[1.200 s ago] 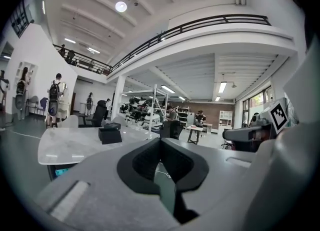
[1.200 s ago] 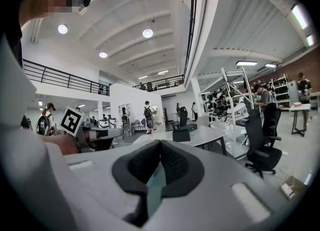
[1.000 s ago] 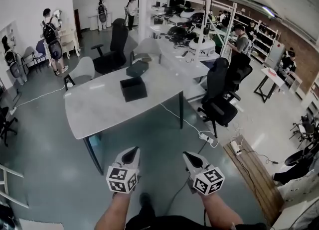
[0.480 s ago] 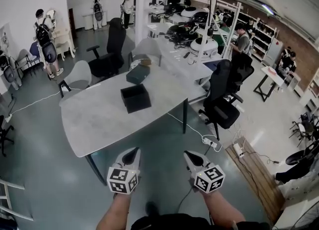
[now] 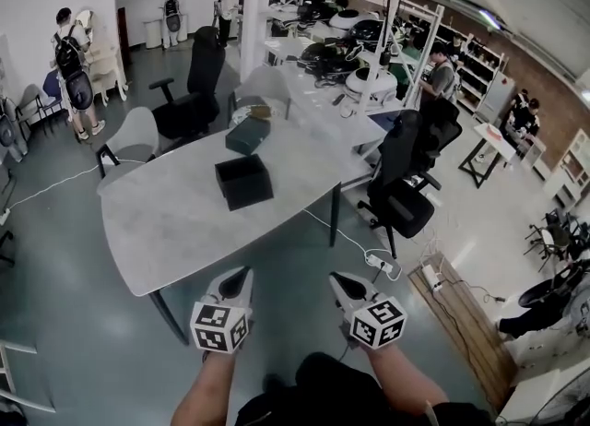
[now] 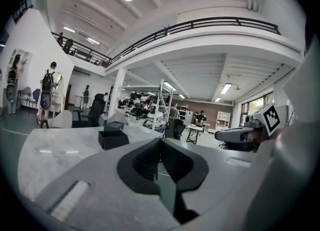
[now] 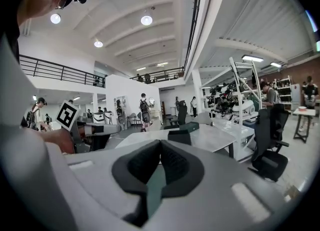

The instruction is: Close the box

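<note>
An open black box point(image 5: 245, 182) stands in the middle of the grey table point(image 5: 175, 221). Its dark lid point(image 5: 248, 135) lies apart, further back on the same table. The box point(image 6: 113, 139) and lid point(image 6: 113, 125) show small in the left gripper view, and the box point(image 7: 179, 136) with the lid point(image 7: 189, 126) in the right gripper view. My left gripper point(image 5: 240, 276) and right gripper point(image 5: 339, 281) hang side by side off the table's near edge, both shut and empty, well short of the box.
Black office chairs point(image 5: 404, 175) stand right of the table and another chair point(image 5: 189, 92) behind it. A cable and power strip point(image 5: 380, 262) lie on the floor to the right. Cluttered benches point(image 5: 341, 55) are behind, and people point(image 5: 72, 69) stand at the far left.
The view has moved nearer the table, so box and lid sit slightly lower-left in view. Both grippers have stayed shut, side by side.
</note>
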Motion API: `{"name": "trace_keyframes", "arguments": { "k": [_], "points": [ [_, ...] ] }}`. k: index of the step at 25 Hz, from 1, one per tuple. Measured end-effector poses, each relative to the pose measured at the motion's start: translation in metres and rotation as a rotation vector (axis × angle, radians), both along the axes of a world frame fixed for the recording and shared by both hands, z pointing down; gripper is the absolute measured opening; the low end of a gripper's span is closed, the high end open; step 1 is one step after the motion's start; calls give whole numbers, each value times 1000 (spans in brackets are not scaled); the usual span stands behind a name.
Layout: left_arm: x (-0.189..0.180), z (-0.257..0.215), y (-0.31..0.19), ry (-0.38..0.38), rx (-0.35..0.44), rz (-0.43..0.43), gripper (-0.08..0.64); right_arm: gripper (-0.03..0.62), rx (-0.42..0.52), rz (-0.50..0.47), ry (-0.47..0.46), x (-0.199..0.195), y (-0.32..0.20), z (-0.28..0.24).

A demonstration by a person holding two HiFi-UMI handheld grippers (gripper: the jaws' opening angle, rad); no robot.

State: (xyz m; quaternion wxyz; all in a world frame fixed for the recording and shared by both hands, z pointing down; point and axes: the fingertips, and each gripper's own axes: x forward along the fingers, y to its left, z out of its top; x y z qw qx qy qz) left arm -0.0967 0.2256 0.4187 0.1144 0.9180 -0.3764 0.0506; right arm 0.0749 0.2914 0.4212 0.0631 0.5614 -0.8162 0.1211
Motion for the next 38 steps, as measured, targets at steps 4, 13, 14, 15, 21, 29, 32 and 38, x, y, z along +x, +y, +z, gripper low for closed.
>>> {"name": "trace_keyframes", "arguments": {
  "k": [4,13,14,15,21,29,32,38],
  "points": [
    [9,4,-18,-30,3,12,11,2,-4,-13,-24,3,-23,9],
    [39,28,-90,-95,-21,-6,11,2,-52,-34,-86,33,-105,52],
    [44,32,-101,-105,-30,-6,11,2,-55,-38,-91,38,-118,55],
    [51,37,-113,-116,-41,-8,11,2,-58,-43,-96,43,-131,57],
    [104,48,-191,-149,-59,-3,11,2,-48,-56,-109,95,-214,56],
    [141,40,-282,-200,-50,-29,11,2,-82,-96,-136,131,-302,57],
    [142,37,-308,-185,-57,-44,11,2,-89,-105,-128,134,-329,55],
    [123,44,-358,-162,-63,-32,11,2,-92,-109,-102,109,-380,52]
  ]
}}
